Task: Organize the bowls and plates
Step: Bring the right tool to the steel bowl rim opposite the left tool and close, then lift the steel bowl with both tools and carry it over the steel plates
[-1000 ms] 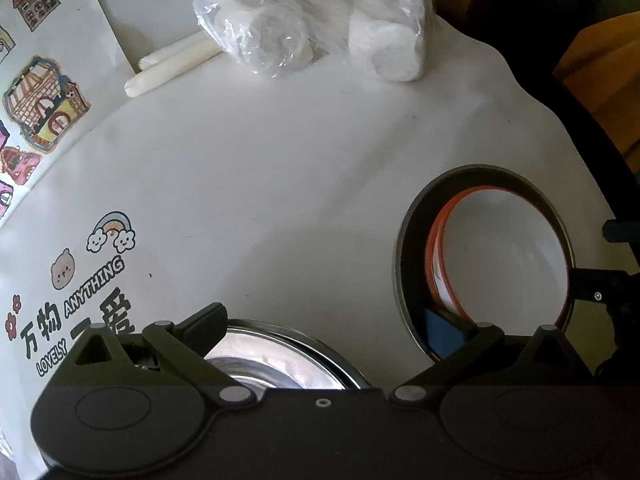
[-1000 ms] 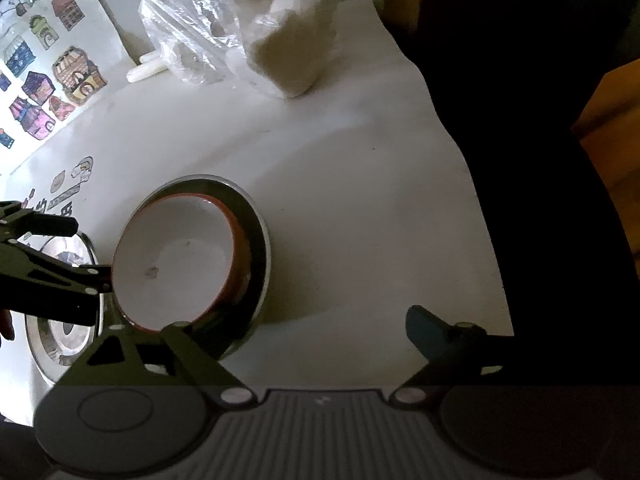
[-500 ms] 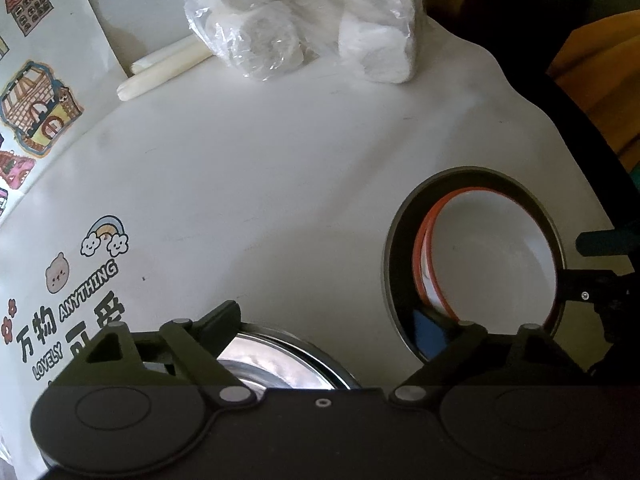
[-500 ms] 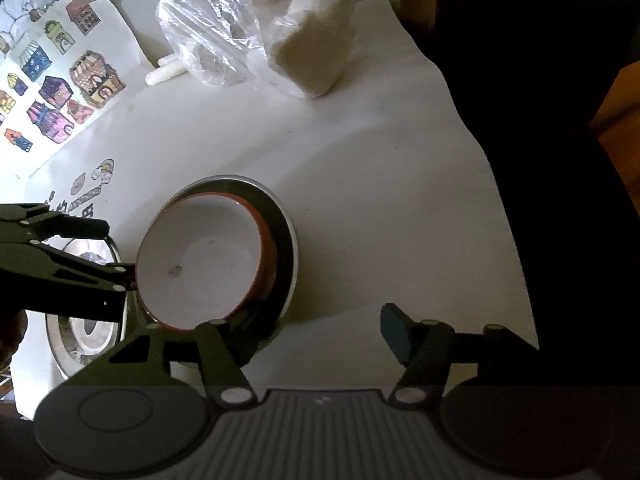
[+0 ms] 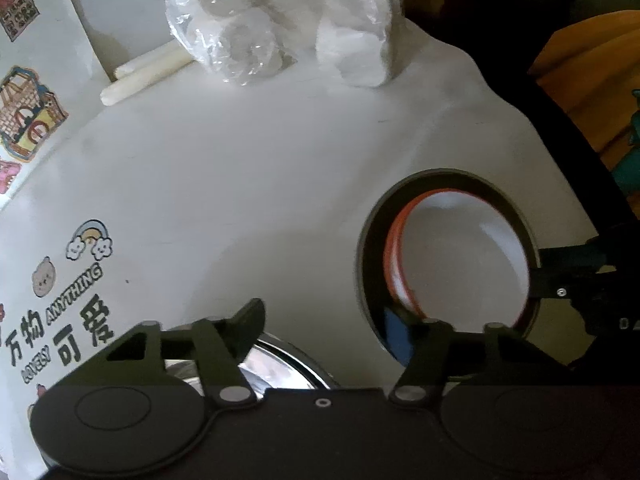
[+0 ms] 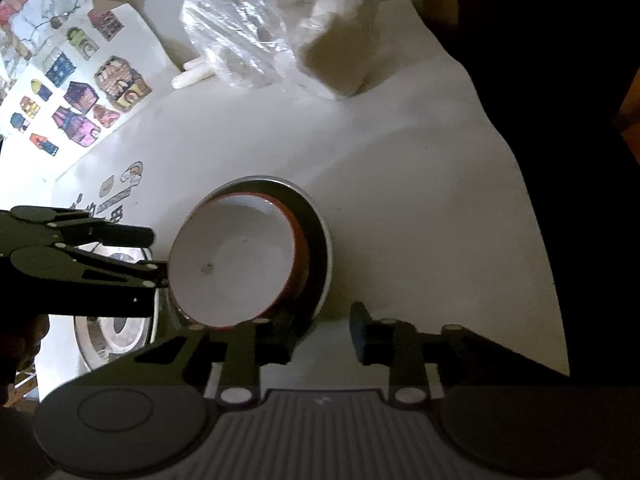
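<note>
A white bowl with an orange rim [image 5: 460, 264] [image 6: 236, 264] sits nested in a grey metal bowl [image 5: 370, 248] [image 6: 320, 240] on the white table. A shiny steel bowl [image 5: 280, 364] [image 6: 116, 332] stands to its left. My left gripper [image 5: 324, 328] [image 6: 148, 256] straddles the nested bowls' left wall, one finger inside the metal bowl and one over the steel bowl; its jaws are closing, pads not pressing. My right gripper [image 6: 320, 340] [image 5: 560, 272] is at the metal bowl's near right rim. Its jaws are closing too, and the blue pad [image 6: 358, 336] stands clear of the rim.
A clear plastic bag of white rolls [image 5: 280, 20] [image 6: 272, 40] and two pale sticks [image 5: 140, 76] lie at the far side. Sticker sheets [image 5: 24, 116] [image 6: 80, 96] cover the left. The table's edge [image 6: 532, 240] drops into darkness on the right.
Both grippers' jaws have narrowed a lot, the right more than the left. The hands stayed where they were. The bowls have not moved.
</note>
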The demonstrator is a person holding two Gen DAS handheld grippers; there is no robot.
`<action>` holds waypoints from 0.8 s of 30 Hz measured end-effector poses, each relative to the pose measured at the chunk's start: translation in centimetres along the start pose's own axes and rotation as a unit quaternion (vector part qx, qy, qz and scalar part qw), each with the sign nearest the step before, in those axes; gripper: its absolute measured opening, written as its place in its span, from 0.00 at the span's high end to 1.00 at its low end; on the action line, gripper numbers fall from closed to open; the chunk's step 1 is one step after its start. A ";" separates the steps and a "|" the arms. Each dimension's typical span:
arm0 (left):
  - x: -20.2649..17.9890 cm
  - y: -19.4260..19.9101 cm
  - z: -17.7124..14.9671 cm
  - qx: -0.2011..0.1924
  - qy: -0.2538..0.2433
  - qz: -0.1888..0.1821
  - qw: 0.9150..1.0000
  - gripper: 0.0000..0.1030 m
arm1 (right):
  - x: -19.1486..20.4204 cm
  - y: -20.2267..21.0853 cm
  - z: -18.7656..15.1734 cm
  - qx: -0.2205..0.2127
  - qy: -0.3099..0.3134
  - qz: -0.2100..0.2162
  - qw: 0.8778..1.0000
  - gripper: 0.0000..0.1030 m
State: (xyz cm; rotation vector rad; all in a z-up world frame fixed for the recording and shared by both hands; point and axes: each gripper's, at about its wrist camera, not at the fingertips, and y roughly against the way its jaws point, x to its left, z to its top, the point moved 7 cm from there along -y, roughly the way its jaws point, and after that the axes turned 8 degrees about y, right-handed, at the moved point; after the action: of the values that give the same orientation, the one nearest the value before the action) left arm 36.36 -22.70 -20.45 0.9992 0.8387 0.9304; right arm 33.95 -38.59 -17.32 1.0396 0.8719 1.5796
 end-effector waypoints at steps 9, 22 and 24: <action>-0.8 0.0 -0.3 0.008 0.014 -0.036 0.999 0.68 | 0.4 0.0 0.1 -0.001 0.001 0.012 1.000 0.83; -1.3 0.3 -0.6 0.004 0.027 -0.058 0.998 0.88 | -0.1 -0.2 0.0 -0.001 -0.015 0.028 0.999 0.82; -1.3 0.3 -0.6 0.003 0.029 -0.059 0.998 0.88 | -0.1 -0.2 0.0 -0.001 -0.018 0.032 0.999 0.82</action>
State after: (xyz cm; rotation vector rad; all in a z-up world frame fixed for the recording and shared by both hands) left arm 35.26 -23.61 -20.17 0.9207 0.9403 0.8597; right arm 33.99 -38.67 -17.53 1.1018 0.8193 1.6103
